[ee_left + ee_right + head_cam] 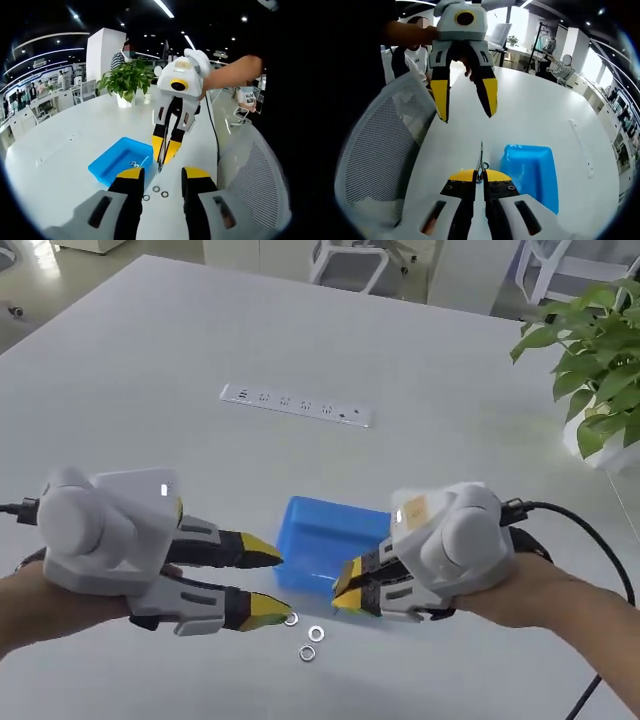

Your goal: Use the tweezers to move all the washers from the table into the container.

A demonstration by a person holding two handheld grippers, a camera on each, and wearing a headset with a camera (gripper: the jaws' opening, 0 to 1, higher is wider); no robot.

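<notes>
Tweezers (481, 156) sit pinched between the closed jaws of the right gripper (345, 592), tips pointing down toward the white table (150, 360) just beside the blue container (325, 540). Three washers (317, 634) lie loose on the table in front of the container, near the left gripper (281, 585), whose jaws stand open and hold nothing. Further washers (134, 163) lie inside the container.

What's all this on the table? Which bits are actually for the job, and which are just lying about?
For the job: small silver metal washers, blue plastic container, thin metal tweezers, right gripper shut on them, open left gripper.
Just lying about: white power strip, green potted plant, grey mesh chair.
</notes>
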